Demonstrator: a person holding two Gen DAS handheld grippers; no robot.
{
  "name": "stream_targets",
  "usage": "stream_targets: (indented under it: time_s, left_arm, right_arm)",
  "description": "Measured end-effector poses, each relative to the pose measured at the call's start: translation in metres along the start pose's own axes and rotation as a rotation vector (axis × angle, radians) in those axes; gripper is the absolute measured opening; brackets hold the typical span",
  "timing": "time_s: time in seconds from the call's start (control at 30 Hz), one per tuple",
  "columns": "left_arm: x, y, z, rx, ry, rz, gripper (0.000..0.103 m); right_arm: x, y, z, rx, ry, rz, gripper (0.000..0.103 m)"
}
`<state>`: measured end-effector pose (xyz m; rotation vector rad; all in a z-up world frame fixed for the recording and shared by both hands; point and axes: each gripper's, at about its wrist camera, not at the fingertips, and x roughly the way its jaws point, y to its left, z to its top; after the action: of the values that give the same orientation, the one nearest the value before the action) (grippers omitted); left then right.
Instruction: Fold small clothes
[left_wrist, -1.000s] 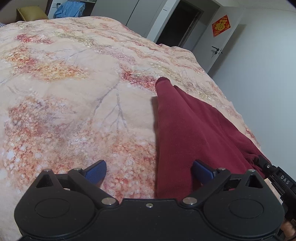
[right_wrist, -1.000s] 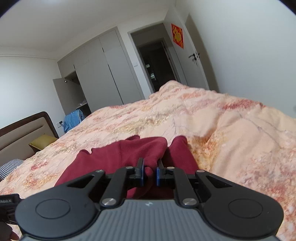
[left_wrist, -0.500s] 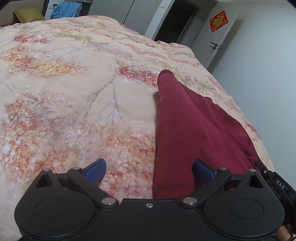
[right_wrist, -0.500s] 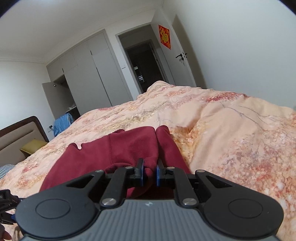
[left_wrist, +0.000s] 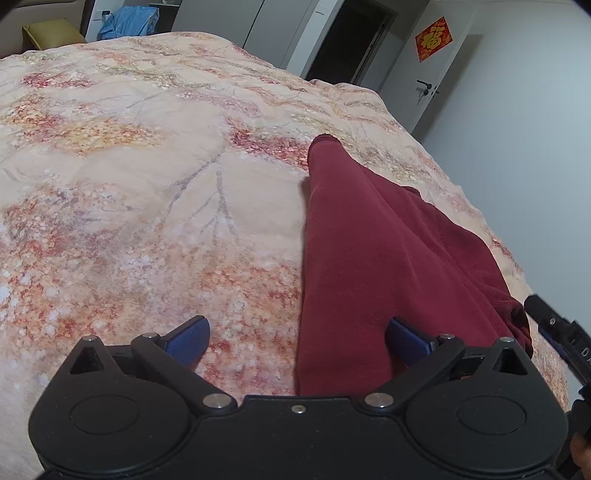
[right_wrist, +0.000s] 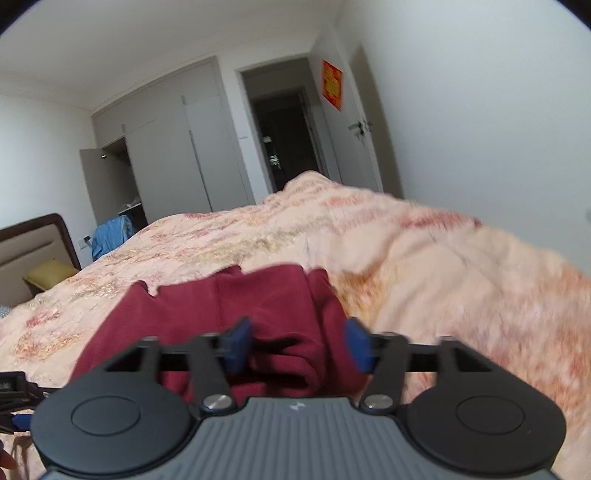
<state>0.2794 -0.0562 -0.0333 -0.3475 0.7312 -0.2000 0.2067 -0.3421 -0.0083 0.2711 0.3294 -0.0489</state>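
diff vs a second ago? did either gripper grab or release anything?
The right gripper released: a second ago its jaws were pinched shut on a fold of the dark red garment; now they are opening, with the cloth lying loose between the pads. Unchanged: the left gripper is open as before, over the garment's near edge, holding nothing. The garment lies in the same place on the floral bedspread.

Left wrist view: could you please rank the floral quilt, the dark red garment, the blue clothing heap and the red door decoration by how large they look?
1. floral quilt
2. dark red garment
3. blue clothing heap
4. red door decoration

The last two lie far back, so their true sizes stay unsure.
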Motion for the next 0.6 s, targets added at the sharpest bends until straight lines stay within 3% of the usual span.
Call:
stream_targets:
  time_s: [0.17, 0.3, 0.4, 0.53, 0.6]
  left_arm:
    - [-0.002, 0.001, 0.001, -0.006, 0.008, -0.009, 0.102]
    - [-0.004, 0.003, 0.001, -0.016, 0.014, -0.02, 0.102]
    - [-0.003, 0.002, 0.001, -0.009, 0.014, -0.019, 0.102]
    - [-0.003, 0.001, 0.0, 0.001, 0.013, -0.018, 0.102]
    - [-0.003, 0.002, -0.001, -0.002, 0.017, -0.026, 0.102]
  right_arm:
    - [0.0, 0.026, 0.004, -0.096, 0.0, 0.047, 0.085]
    - [0.013, 0.026, -0.007, -0.119, 0.073, -0.068, 0.085]
    - [0.012, 0.004, -0.015, -0.033, 0.081, -0.154, 0.096]
    - [0.01, -0.006, -0.022, -0.022, 0.091, -0.201, 0.095]
    - [0.007, -0.003, -0.027, -0.038, 0.083, -0.271, 0.084]
